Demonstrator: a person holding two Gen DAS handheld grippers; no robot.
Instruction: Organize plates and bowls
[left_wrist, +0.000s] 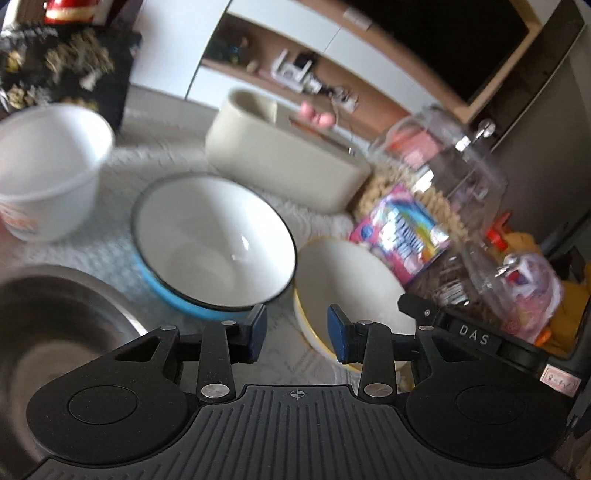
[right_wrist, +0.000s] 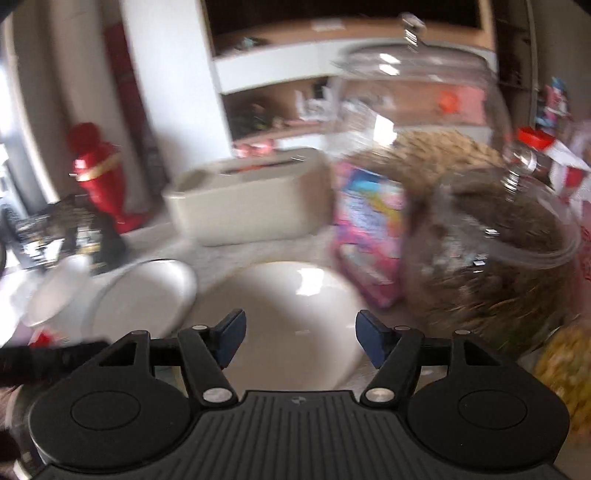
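Both jaws spread, empty; only left view shows steel bowl, blue-rimmed bowl.

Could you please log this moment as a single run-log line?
left tool: open, empty | right tool: open, empty | blue bowl, yellow bowl: unstacked, side by side

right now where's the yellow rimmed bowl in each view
Left wrist: the yellow rimmed bowl sits low and right of centre, behind the right fingertip.
Right wrist: the same bowl, I think, fills the lower centre, blurred.
Shared landmark: the beige container behind it.
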